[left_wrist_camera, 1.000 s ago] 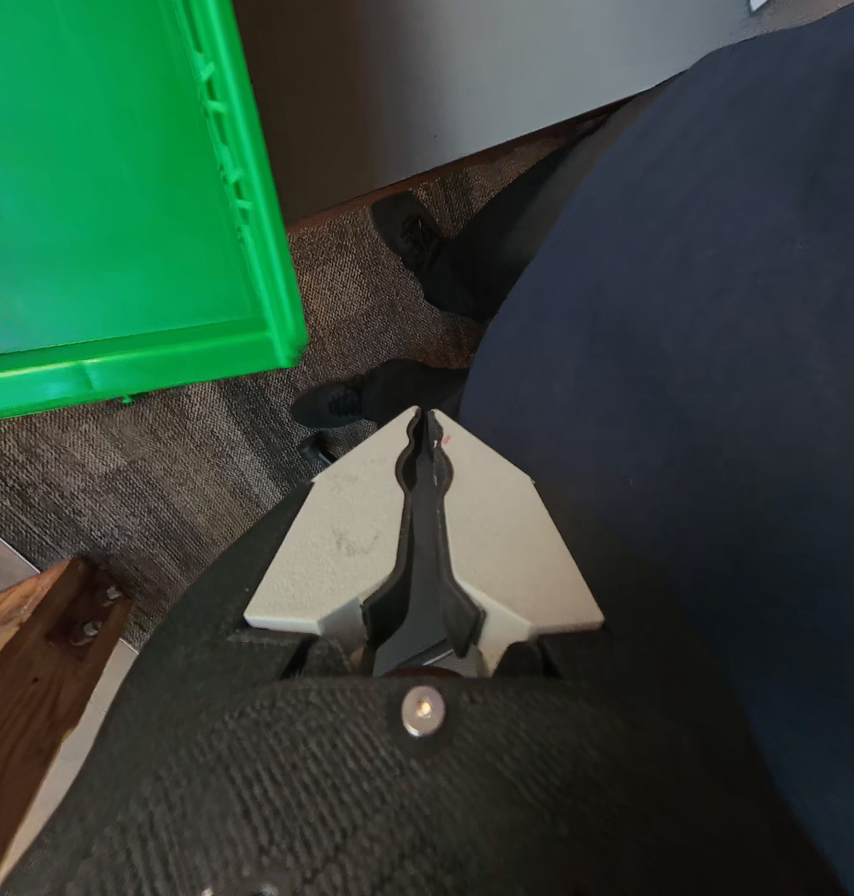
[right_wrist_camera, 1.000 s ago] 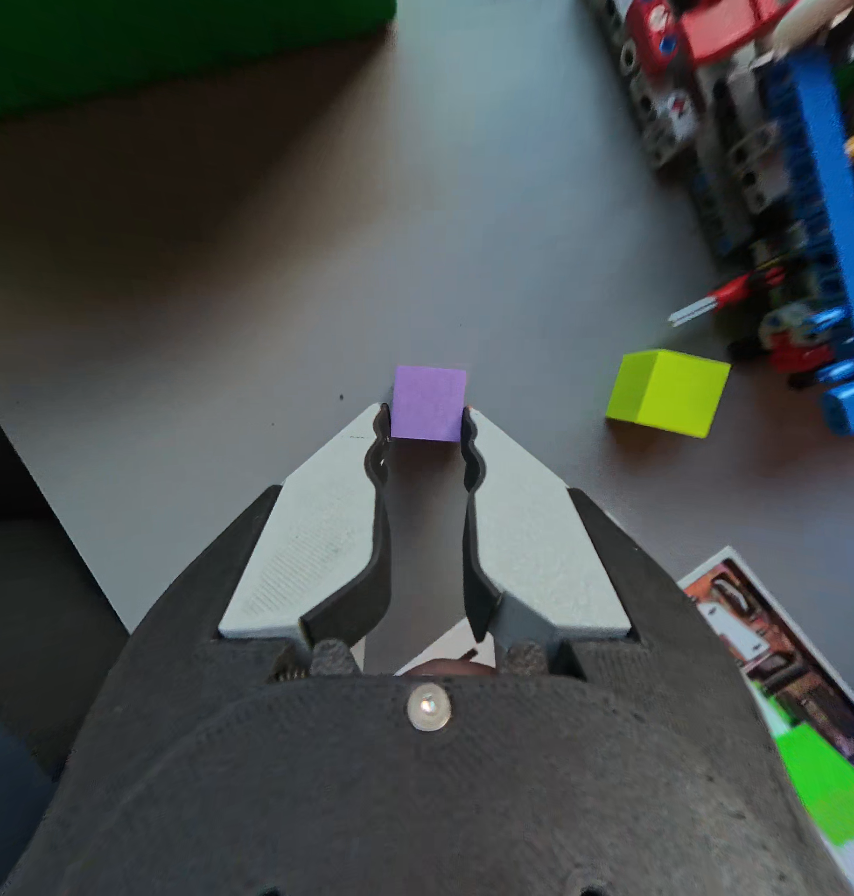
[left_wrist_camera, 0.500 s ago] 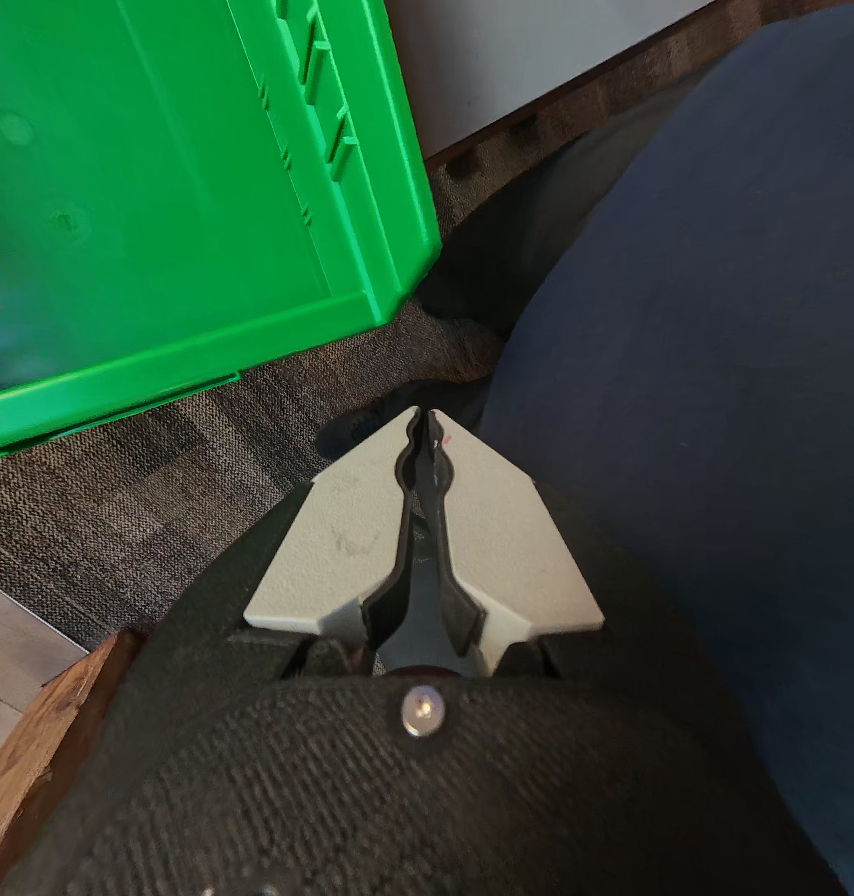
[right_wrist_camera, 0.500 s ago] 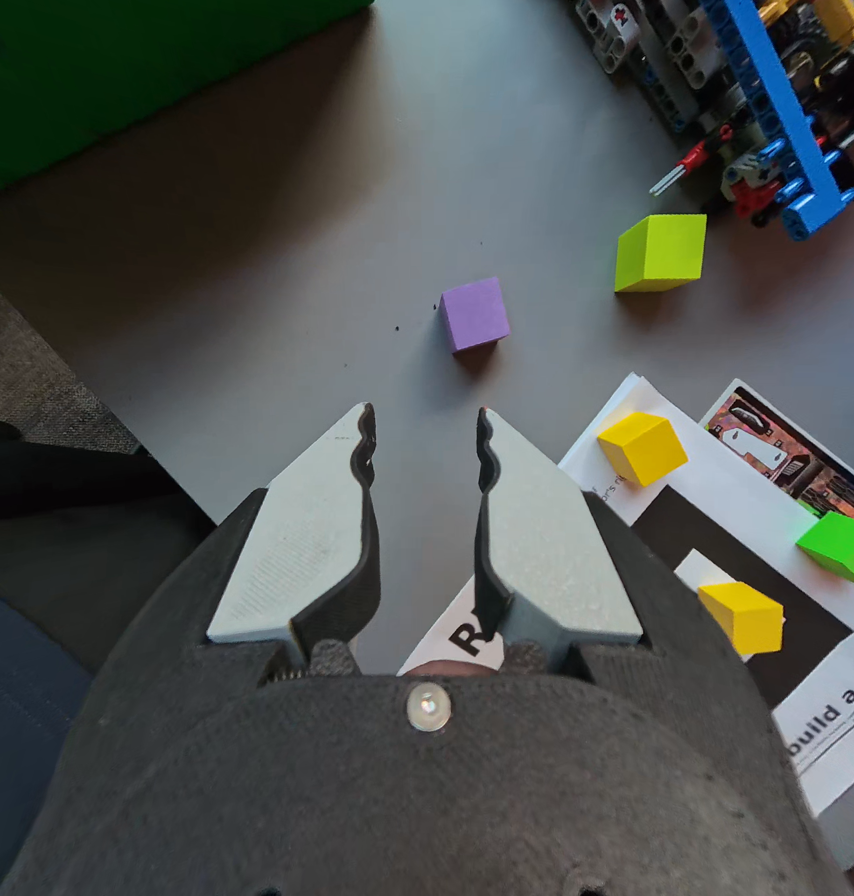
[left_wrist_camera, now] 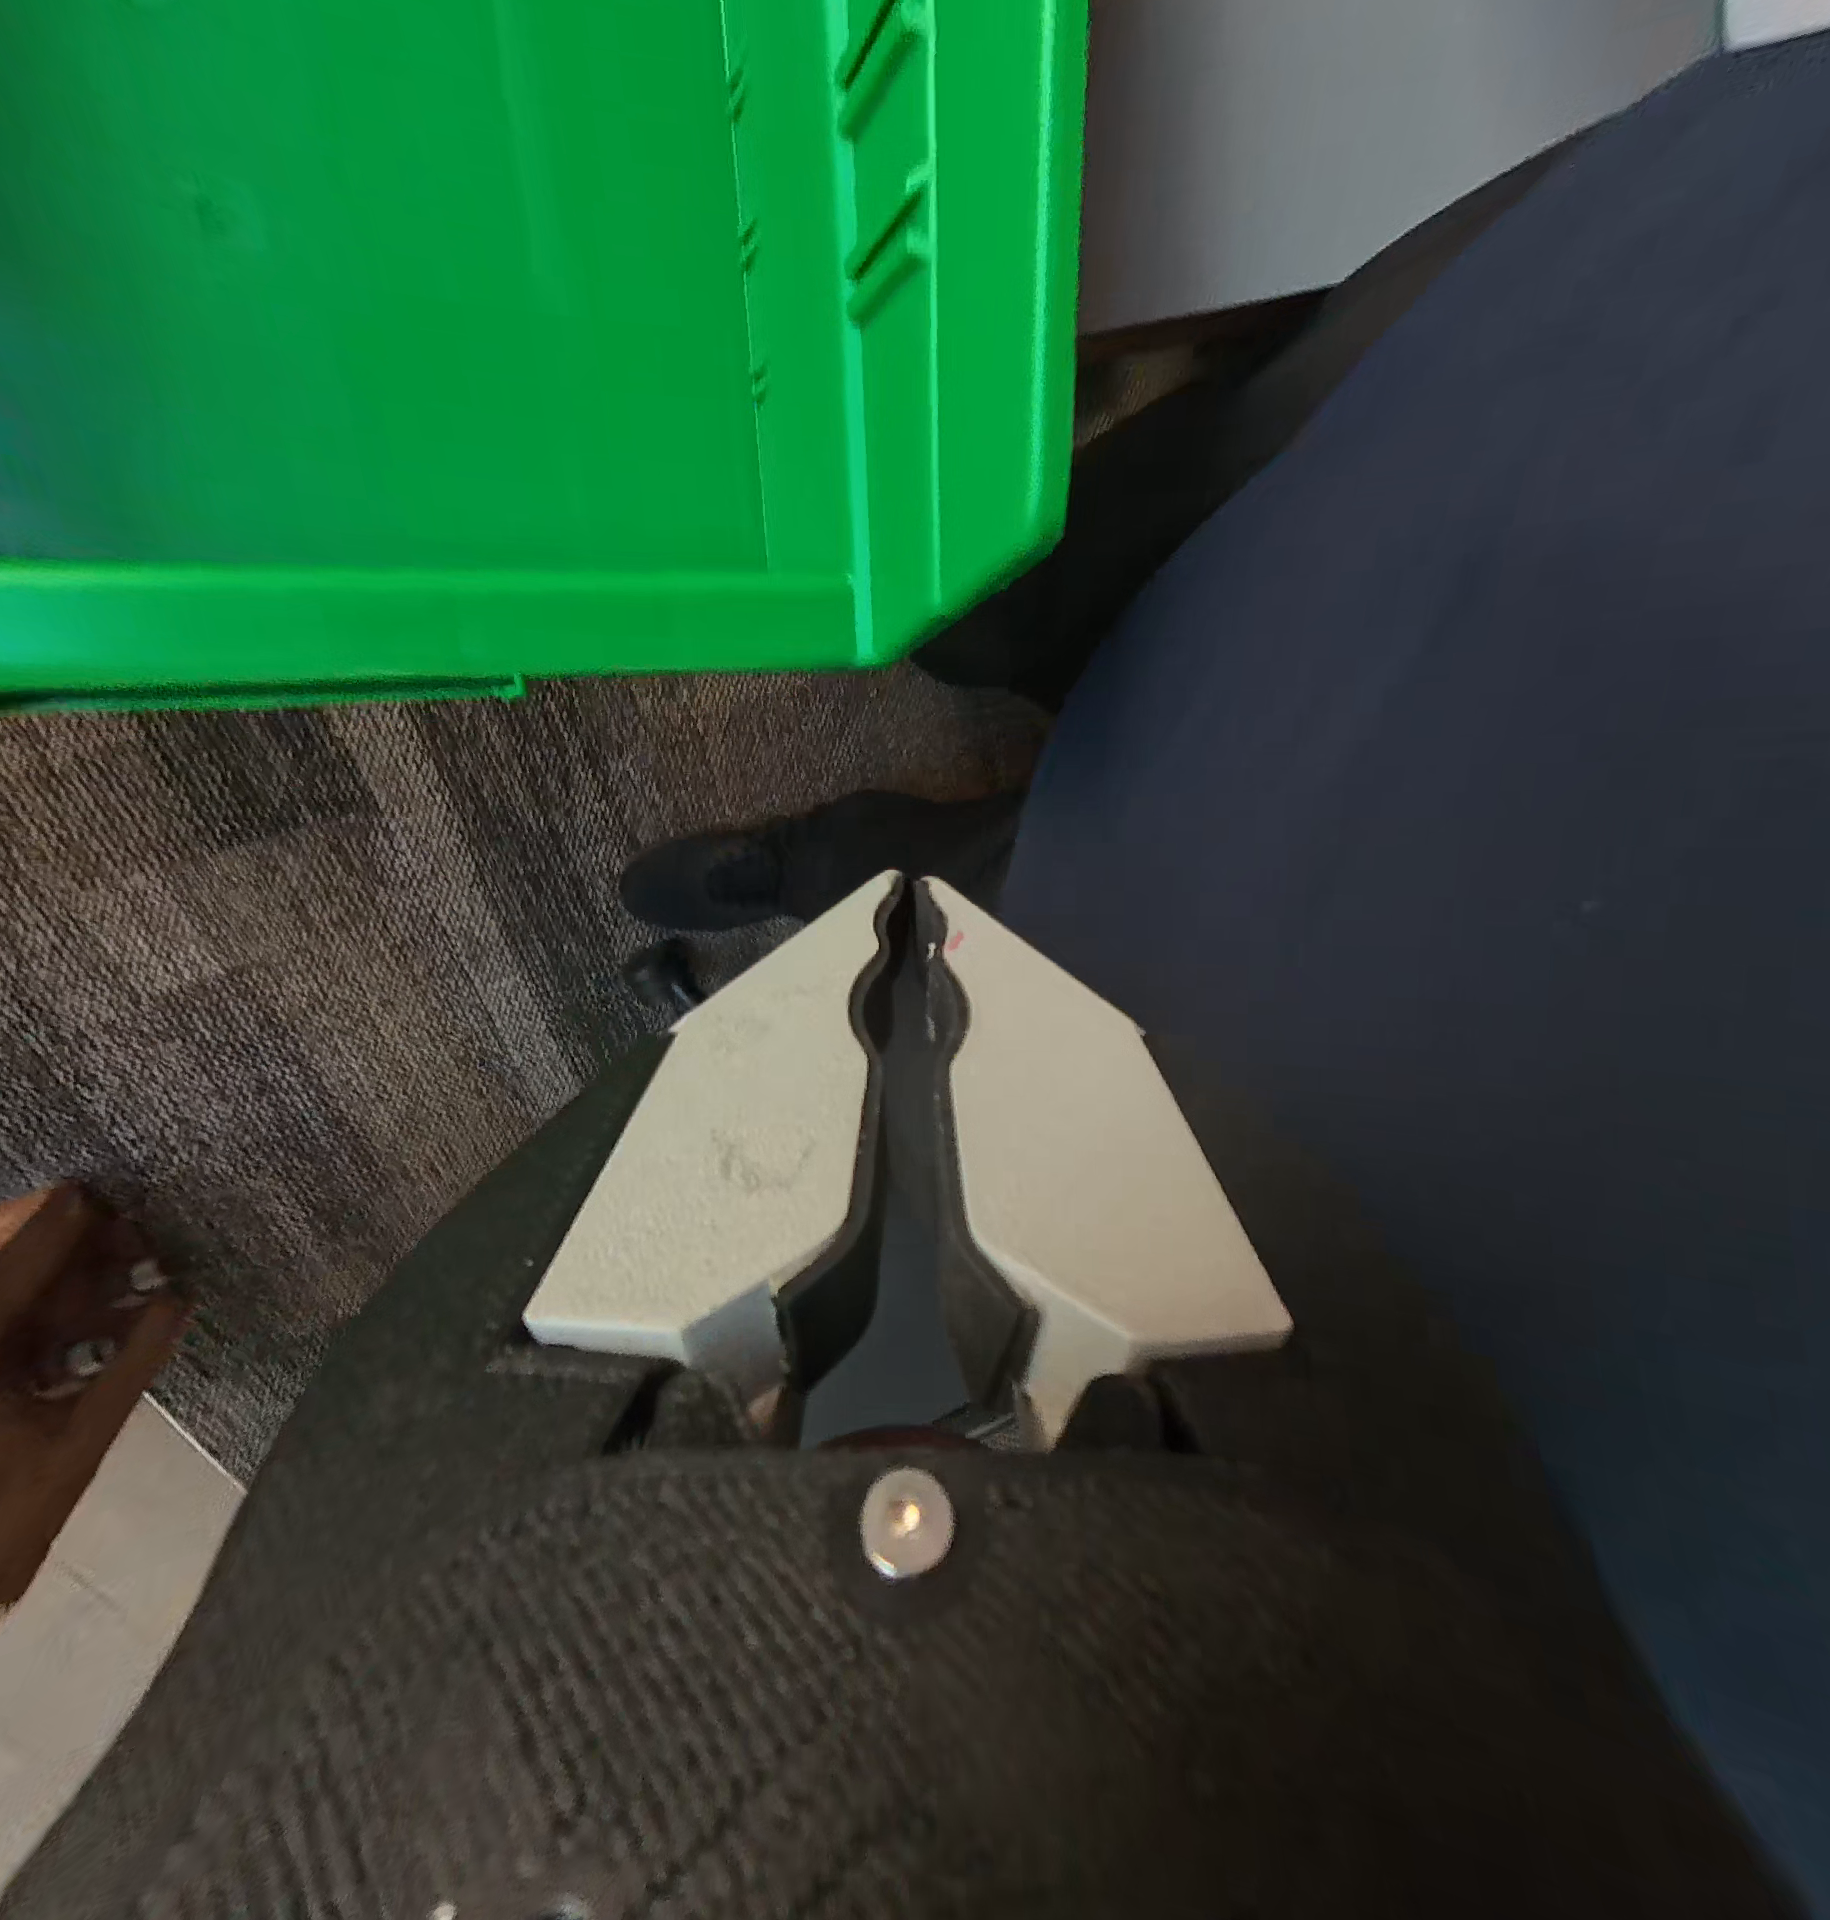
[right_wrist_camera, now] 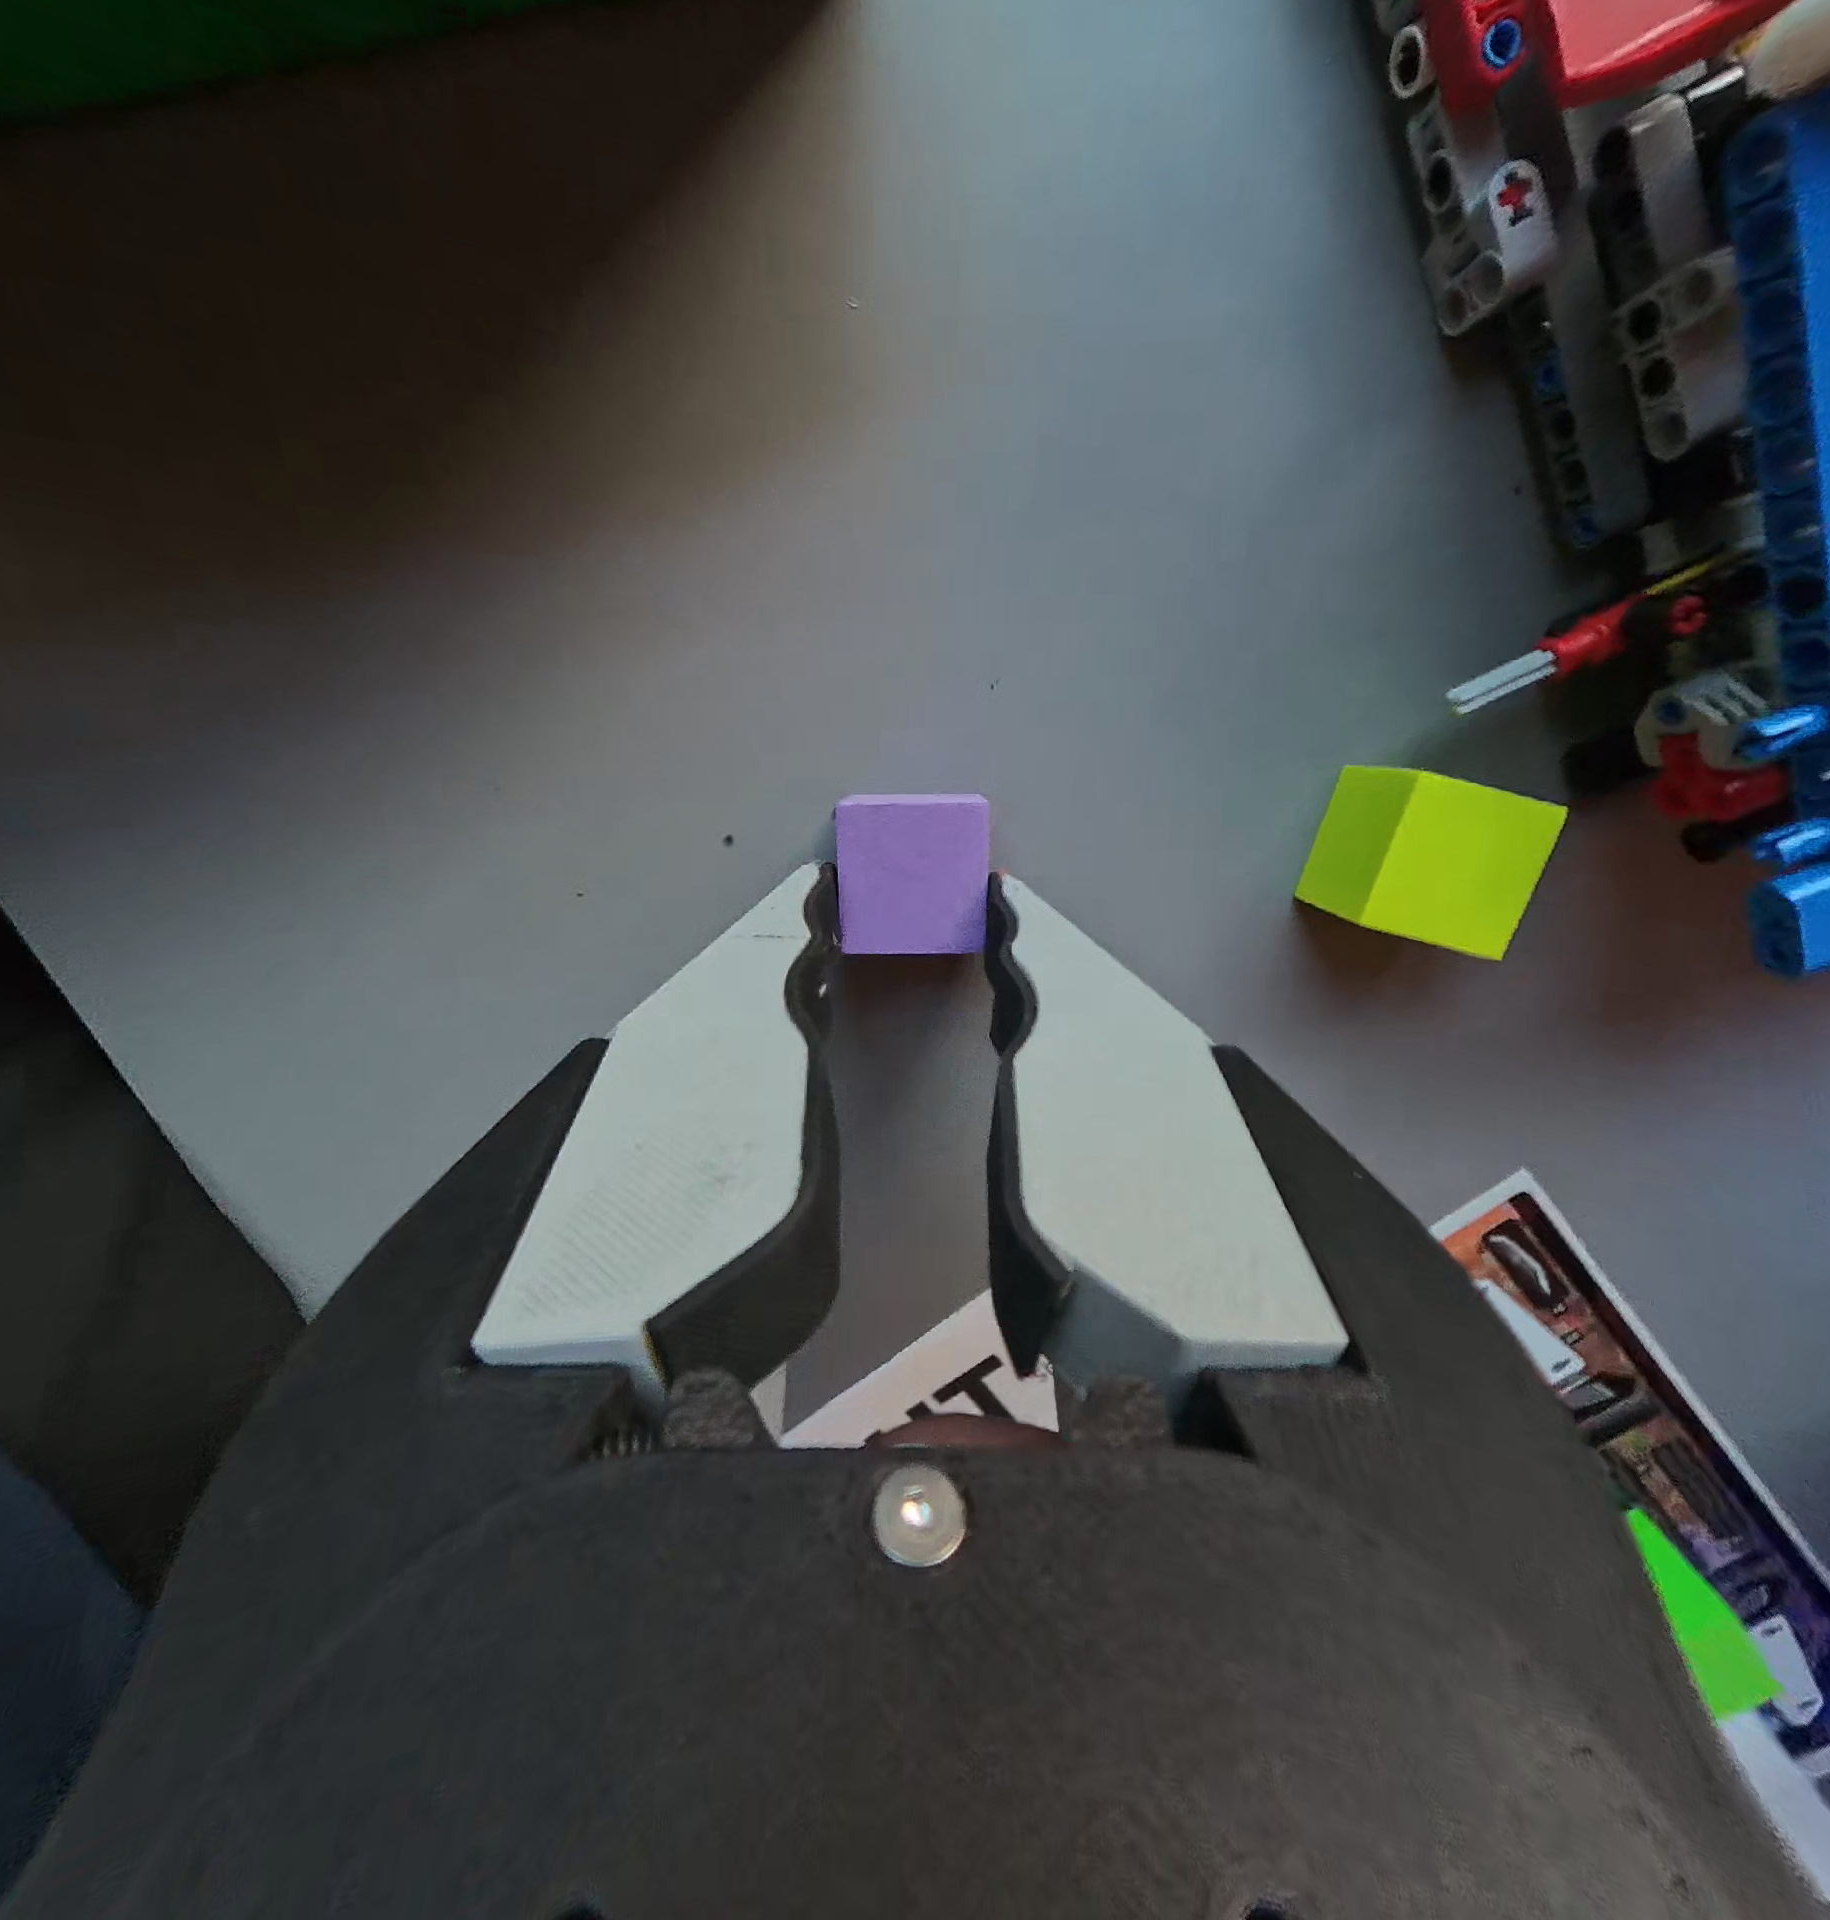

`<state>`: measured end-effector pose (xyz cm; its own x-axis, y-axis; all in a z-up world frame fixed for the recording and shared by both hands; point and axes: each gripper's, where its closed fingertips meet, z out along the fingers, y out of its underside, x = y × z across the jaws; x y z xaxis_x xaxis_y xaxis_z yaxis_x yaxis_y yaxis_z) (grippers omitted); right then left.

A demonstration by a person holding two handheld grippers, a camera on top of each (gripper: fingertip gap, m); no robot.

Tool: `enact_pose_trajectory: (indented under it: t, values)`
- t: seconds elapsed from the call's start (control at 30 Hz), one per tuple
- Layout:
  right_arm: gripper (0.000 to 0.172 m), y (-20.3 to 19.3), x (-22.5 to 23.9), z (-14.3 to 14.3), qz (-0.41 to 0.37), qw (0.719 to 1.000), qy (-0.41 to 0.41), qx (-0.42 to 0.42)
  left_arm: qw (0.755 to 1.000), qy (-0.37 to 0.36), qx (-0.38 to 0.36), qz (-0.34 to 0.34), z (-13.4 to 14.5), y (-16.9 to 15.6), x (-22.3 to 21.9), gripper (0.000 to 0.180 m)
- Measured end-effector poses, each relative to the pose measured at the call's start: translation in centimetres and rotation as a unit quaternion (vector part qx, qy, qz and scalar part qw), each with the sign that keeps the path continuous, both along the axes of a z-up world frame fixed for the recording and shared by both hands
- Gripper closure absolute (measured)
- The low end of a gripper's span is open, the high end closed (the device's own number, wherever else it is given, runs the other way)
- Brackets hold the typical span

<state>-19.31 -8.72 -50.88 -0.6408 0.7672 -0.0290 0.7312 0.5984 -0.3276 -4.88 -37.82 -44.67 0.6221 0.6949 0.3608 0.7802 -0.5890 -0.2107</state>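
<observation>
There is printing on the white sheet (right_wrist_camera: 916,1387) that shows between the roots of my right fingers, and on the picture-covered leaflet (right_wrist_camera: 1659,1475) lying off to my right near the table's front edge; both carry dark lettering or coloured pictures, which I leave unread. The table (right_wrist_camera: 682,436) is a plain matte grey top, its front-left edge running diagonally past my right gripper, with dark floor below it. At the table's right edge sits a heap of construction-toy parts (right_wrist_camera: 1617,312): grey and black holed beams, red pieces and a long blue beam (right_wrist_camera: 1815,499). A lime-green cube (right_wrist_camera: 1430,857) rests on the table just in front of that heap, well apart from my fingers. My right gripper (right_wrist_camera: 911,894) has its jaws set a cube's width apart and clamped on a purple cube (right_wrist_camera: 911,873); both black pads press its side faces near the fingertips, and the cube's far half sticks out beyond them. My left gripper (left_wrist_camera: 906,894) hangs away from the table over grey-brown carpet (left_wrist_camera: 267,935), jaws closed tip to tip with nothing between them. Ahead of it stands a bright green plastic crate (left_wrist_camera: 475,312), a dark shoe (left_wrist_camera: 724,873) just past my tips, dark blue clothing (left_wrist_camera: 1462,831) close on the right, and a brown wooden piece (left_wrist_camera: 28,1340) at lower left.
</observation>
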Motion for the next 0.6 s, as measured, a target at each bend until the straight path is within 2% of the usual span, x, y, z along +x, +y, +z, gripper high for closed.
enact_pose_trajectory:
  t: [0.1,0.2,0.37,0.43,0.6]
  values:
    - [0.147,0.0,-1.0,1.2,0.013,1.000,0.006,-0.026,1.000,-0.018,-0.014,0.011,-0.7,-0.8,1.3,0.180]
    - [0.147,0.5,-4.1,4.7,0.007,0.997,0.046,-0.069,0.998,-0.043,-0.020,0.032,-1.4,-1.5,2.8,0.180]
    - [0.147,2.8,-11.8,10.8,0.015,0.990,0.113,-0.086,0.996,-0.065,-0.022,0.060,-2.3,-1.4,4.2,0.180]
    - [0.147,3.2,-14.0,11.3,0.046,0.991,0.103,-0.066,0.995,-0.067,-0.021,0.066,-2.5,-1.2,4.6,0.180]
    - [0.147,3.6,-17.1,10.2,0.117,0.990,0.078,-0.004,0.995,-0.062,-0.027,0.072,-2.7,-1.0,5.5,0.180]
